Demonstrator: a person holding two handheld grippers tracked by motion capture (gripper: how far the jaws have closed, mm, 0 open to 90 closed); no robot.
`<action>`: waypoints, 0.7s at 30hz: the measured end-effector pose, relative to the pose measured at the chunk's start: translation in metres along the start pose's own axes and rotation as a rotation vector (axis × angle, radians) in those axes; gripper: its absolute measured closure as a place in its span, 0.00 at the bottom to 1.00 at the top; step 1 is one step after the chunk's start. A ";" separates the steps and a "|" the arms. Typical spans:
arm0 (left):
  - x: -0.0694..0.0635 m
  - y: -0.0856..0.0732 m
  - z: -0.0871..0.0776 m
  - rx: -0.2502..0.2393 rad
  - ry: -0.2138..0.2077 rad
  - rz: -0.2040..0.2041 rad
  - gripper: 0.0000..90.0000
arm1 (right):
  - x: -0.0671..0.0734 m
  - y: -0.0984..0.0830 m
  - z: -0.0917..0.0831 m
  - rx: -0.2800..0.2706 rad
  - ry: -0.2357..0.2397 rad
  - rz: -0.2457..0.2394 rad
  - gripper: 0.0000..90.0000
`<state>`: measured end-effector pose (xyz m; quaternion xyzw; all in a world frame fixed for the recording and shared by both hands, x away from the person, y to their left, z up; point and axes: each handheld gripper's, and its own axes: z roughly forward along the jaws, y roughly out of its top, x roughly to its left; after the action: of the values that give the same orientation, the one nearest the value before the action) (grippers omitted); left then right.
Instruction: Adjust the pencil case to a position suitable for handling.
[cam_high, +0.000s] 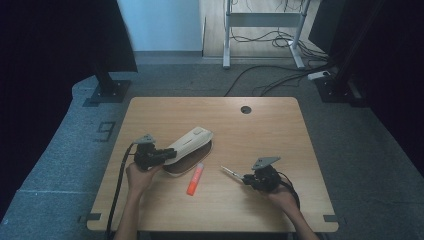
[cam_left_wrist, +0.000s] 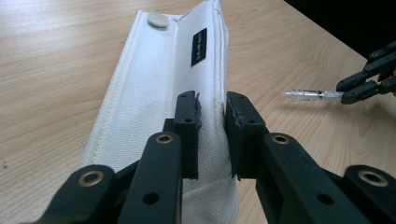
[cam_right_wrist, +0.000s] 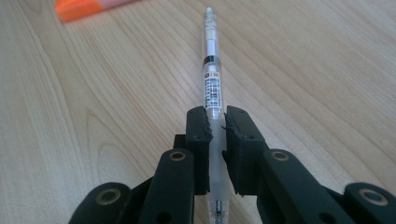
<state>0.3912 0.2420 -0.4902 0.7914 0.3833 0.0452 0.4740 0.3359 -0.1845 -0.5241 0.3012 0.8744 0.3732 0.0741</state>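
Only unreadable labels: pouch (cam_left_wrist: 187, 74), pen (cam_right_wrist: 212, 84)

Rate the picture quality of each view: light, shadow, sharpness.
High view: dim and soft, dark room edges, the white pouch casting a shadow on the table. Left gripper view: bright and even, pouch weave crisp, the pen farther off slightly soft. Right gripper view: pen label sharp, the orange marker at the top edge blurred.

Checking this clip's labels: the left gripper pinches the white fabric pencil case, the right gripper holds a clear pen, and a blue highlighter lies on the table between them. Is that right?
Not quite: the highlighter is orange, not blue, as the high view shows. The rest stands: the left gripper pinches the white pencil case, and the right gripper holds the clear pen.
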 end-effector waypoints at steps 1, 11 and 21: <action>0.000 0.000 0.000 -0.003 0.003 0.002 0.84 | 0.000 0.001 -0.002 -0.009 0.003 0.003 0.87; -0.001 0.000 -0.002 -0.014 0.008 0.002 0.86 | -0.001 0.011 -0.004 -0.032 -0.003 0.003 0.87; -0.002 0.001 -0.003 -0.025 0.018 0.005 0.86 | 0.000 0.029 0.004 -0.047 0.002 -0.013 0.87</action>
<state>0.3890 0.2427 -0.4871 0.7858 0.3850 0.0583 0.4805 0.3515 -0.1664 -0.5068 0.2934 0.8673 0.3935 0.0829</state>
